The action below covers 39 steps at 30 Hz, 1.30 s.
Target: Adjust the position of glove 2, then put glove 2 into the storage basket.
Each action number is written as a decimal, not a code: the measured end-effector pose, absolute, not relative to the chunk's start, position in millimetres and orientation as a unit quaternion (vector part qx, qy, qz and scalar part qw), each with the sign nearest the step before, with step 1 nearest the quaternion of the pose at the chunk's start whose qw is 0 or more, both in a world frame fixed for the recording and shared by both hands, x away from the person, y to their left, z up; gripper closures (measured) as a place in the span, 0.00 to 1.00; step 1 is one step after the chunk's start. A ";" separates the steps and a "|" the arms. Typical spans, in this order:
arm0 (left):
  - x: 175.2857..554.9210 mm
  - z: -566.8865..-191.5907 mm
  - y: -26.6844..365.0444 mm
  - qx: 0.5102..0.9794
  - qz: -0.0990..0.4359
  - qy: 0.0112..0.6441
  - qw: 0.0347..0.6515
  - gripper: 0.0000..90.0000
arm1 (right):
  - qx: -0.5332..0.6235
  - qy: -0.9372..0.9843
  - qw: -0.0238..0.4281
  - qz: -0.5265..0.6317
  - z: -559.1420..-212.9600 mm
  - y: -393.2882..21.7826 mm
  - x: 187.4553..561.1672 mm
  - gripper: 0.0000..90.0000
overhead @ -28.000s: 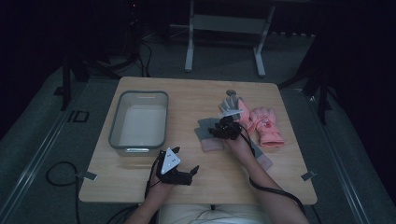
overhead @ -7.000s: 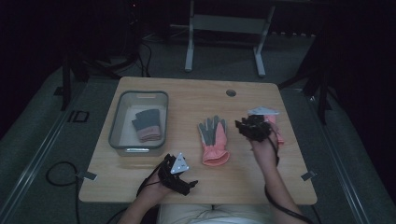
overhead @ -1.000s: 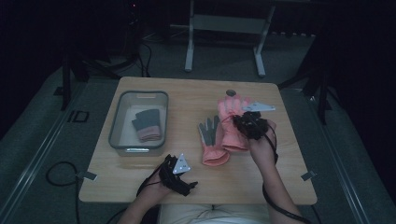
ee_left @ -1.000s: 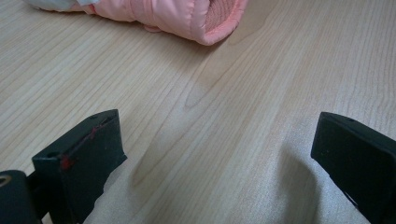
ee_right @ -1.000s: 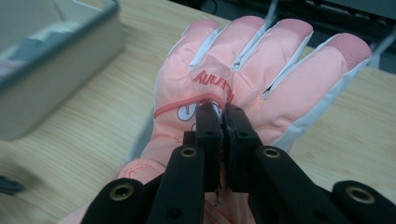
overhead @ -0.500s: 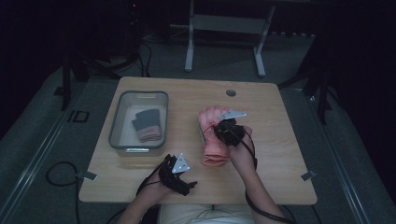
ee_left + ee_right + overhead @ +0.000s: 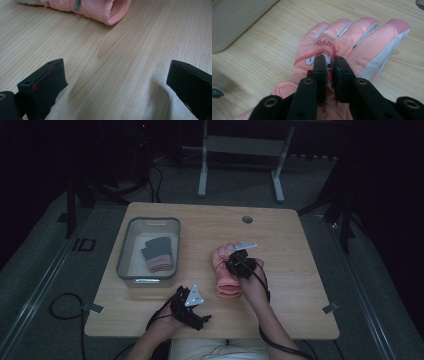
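Observation:
A pink glove (image 7: 221, 261) lies palm down on a second pink glove (image 7: 229, 291) at the table's middle. My right gripper (image 7: 233, 265) is down on the upper glove. In the right gripper view its jaws (image 7: 329, 62) stand a narrow slit apart with a fold of that pink glove (image 7: 347, 37) pinched between them; they have just been opening a little. My left gripper (image 7: 200, 316) rests near the front edge, jaws wide open (image 7: 115, 82) over bare wood, with a pink cuff (image 7: 110, 11) ahead of it.
A grey tray (image 7: 148, 221) stands at the left with a dark grey pair of gloves (image 7: 157, 254) inside; its wall (image 7: 237, 22) shows beside the pink glove. A round cable hole (image 7: 247, 219) sits at the table's back.
The right gripper has carried the pink glove leftward and down from above the table's right half onto the other pink glove. The left gripper has stayed put.

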State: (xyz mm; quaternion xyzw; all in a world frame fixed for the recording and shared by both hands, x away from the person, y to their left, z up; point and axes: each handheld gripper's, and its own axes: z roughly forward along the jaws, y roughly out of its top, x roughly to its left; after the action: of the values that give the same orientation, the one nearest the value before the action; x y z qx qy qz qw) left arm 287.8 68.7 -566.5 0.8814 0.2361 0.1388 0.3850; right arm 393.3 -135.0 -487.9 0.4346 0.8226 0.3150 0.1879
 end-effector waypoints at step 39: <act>332.3 -466.2 33.0 0.858 0.174 0.264 0.405 0.23 | 0.385 0.820 0.182 0.382 -447.3 -202.5 393.9 0.88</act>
State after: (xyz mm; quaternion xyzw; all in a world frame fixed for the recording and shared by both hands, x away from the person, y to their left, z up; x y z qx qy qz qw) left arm 332.3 33.0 -466.2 0.8575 0.2645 0.1741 0.4054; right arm 393.9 -202.5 -447.3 0.3853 0.8198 0.3824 0.1821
